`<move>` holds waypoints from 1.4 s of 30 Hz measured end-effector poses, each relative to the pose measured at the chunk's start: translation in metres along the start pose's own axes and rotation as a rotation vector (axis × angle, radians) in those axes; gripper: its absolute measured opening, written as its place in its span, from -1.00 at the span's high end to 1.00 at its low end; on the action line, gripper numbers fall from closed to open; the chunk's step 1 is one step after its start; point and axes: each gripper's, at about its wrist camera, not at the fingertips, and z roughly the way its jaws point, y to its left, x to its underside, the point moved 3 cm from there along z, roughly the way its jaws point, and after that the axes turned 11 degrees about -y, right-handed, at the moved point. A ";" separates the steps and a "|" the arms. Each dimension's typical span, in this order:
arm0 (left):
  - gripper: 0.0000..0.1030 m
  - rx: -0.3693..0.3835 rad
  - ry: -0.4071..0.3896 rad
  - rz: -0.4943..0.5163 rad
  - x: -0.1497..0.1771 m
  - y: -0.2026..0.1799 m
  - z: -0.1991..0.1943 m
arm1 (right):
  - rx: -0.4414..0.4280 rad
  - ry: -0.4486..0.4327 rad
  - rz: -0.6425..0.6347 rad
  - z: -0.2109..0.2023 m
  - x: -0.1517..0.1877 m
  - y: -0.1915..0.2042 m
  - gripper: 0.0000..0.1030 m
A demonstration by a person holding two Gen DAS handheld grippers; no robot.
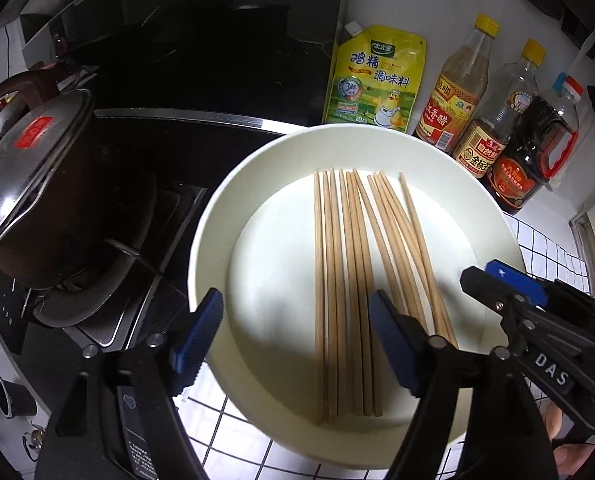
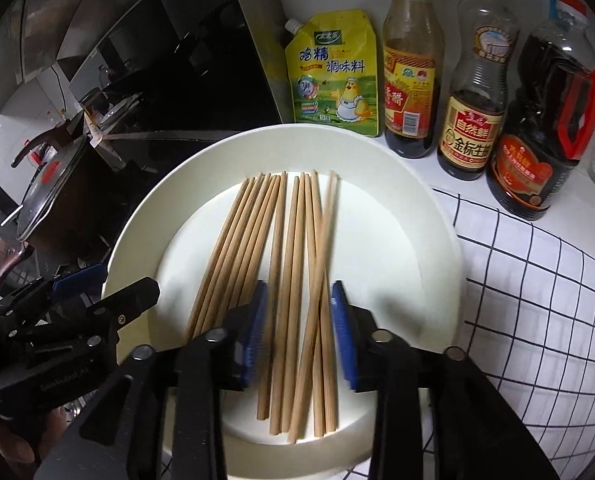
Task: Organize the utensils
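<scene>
Several wooden chopsticks [image 1: 349,280] lie side by side in a white plate [image 1: 257,184] on the tiled counter; they also show in the right wrist view [image 2: 281,264] on the plate [image 2: 417,220]. My left gripper [image 1: 297,336] is open and hovers over the near left part of the plate, with the left chopsticks between its blue pads [image 1: 389,336]. My right gripper [image 2: 299,324] is partly open, its pads [image 2: 343,320] on either side of the right group of chopsticks, not clamping them. Each gripper shows in the other view: the right one [image 1: 509,284], the left one [image 2: 81,280].
A yellow seasoning pouch [image 1: 373,80] and three sauce bottles [image 1: 457,92] stand behind the plate against the wall. A dark pot with a glass lid [image 1: 29,176] sits on the black stove to the left. White tiled counter [image 2: 537,300] extends to the right.
</scene>
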 end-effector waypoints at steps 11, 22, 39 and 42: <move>-0.52 -0.008 -0.022 -0.012 -0.001 0.003 -0.021 | 0.016 -0.007 -0.021 -0.026 0.007 0.007 0.19; -0.52 -0.014 -0.036 0.003 0.003 0.002 -0.040 | 0.038 -0.040 -0.015 -0.048 0.006 0.008 0.11; -0.52 -0.018 -0.038 0.009 0.011 0.003 -0.056 | 0.063 -0.066 -0.019 -0.070 0.006 0.010 -0.03; -0.56 -0.020 -0.038 0.016 0.011 0.001 -0.059 | 0.065 -0.068 -0.016 -0.073 0.006 0.009 -0.08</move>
